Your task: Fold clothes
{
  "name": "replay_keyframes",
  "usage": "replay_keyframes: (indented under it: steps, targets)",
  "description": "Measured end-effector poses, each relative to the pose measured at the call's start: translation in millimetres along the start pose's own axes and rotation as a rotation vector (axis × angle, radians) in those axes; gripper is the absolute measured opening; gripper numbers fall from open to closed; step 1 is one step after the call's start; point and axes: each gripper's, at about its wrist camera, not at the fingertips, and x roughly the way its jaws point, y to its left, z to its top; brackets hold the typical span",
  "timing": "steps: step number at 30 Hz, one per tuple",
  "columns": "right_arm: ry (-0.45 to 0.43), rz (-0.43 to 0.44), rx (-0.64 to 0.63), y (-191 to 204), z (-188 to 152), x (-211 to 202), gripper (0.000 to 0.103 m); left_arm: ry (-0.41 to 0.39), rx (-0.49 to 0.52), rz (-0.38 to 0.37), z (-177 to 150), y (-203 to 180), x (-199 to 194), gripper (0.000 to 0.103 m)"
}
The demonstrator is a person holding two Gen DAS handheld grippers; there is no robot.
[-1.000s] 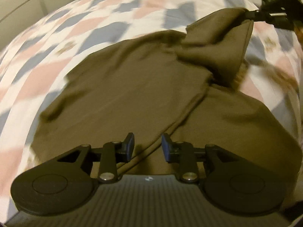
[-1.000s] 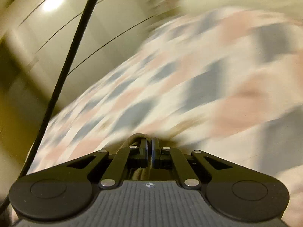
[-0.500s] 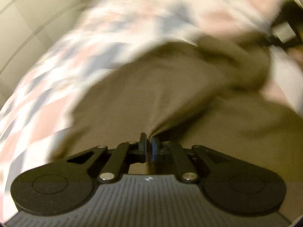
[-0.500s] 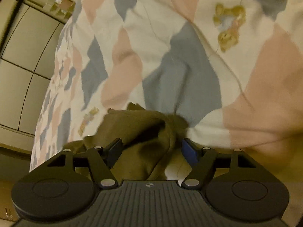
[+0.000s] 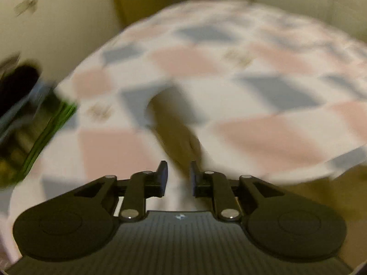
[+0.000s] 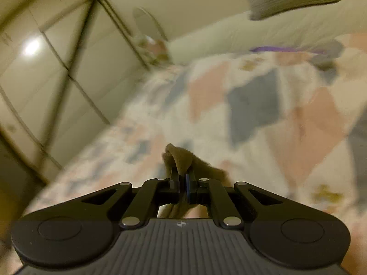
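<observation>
Now | right claw (image 6: 182, 180) pinching olive cloth (image 6: 181, 158) | left claw (image 5: 178, 176) spread over bed (image 5: 275, 91) | cloth soft, limp; better gripped by hems or corners

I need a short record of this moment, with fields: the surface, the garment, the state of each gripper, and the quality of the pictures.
surface: bed cover with pink, grey-blue and white diamond pattern
garment: olive-brown cloth, a bunched fold sticks up between the right fingers
left gripper: open, a gap between the fingers, nothing clamped; olive cloth lies ahead of it
right gripper: shut on the cloth
picture quality: both views blurred by motion; the full shape of the garment cannot be told
</observation>
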Motion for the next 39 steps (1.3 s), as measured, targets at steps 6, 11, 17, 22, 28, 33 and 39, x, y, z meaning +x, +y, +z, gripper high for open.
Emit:
replay_keyframes:
  steps: [6, 11, 17, 22, 28, 33, 39]
  targets:
    - [0.176, -0.225, 0.087, -28, -33, 20, 0.042, 0.053, 0.102, -0.289, -18, -36, -20, 0.018]
    - [0.212, -0.016, -0.13, 28, -39, 34, 0.045, 0.05, 0.345, -0.589, -5, -126, -21, 0.033]
    - [0.402, 0.282, -0.325, 121, -62, 97, 0.049, 0.063, 0.556, -0.689, 7, -206, -2, 0.033]
    - [0.465, 0.384, -0.487, 186, -80, 141, 0.05, 0.074, 0.734, -0.77, 16, -273, 13, 0.035]
    - [0.52, 0.448, -0.578, 234, -92, 180, 0.064, 0.095, 0.91, -0.775, 16, -317, 41, 0.045]
    - [0.605, 0.427, -0.676, 244, -108, 214, 0.058, 0.028, 1.029, -0.828, 0, -313, 38, 0.003]
    - [0.547, 0.486, -0.763, 267, -106, 210, 0.004, -0.203, 0.931, -0.811, 36, -303, 9, 0.003]
